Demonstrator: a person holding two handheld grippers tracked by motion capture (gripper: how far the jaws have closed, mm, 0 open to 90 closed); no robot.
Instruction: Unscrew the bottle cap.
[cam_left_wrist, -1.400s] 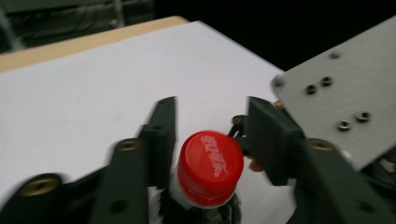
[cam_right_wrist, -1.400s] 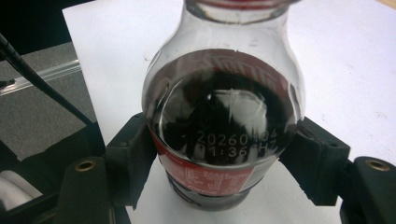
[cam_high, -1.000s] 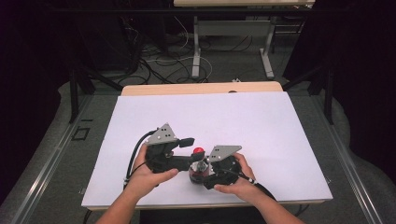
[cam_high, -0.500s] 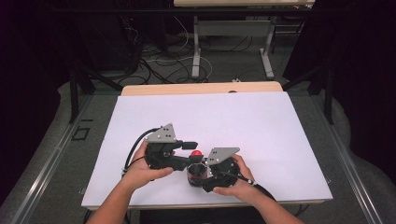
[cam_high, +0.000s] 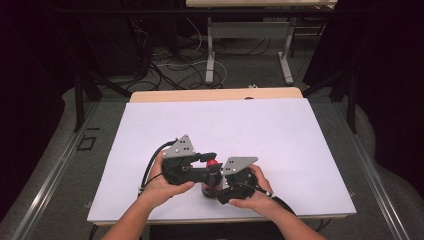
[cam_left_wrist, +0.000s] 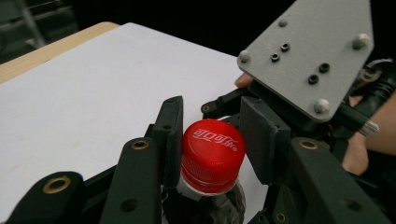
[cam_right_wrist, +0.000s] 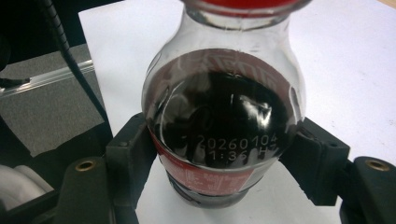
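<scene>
bottle of dark cola stands near the front edge of the white desk, caught between the two hand-held grippers. the right gripper has its black fingers clamped on the bottle's body, one pad pressed to each side, just above the red label band; a printed date code shows on the clear shoulder between them. the bottle looks upright, its base on the white surface.

the left gripper comes in from the other side, higher up, with its fingers around the red cap. they have just been closing on it: the near pad lies against the side of the cap, and the far pad stands right beside it, so close that i cannot tell whether a sliver of gap is left. the cap sits on the neck, white lettering on top.

from the high view both grippers meet at the bottle, the left gripper to the left and slightly farther back, the right gripper to the right and nearer the person, each with its grey three-cornered plate on top. a hand wraps the left one, another hand the right. the red cap peeks out between the plates.
</scene>
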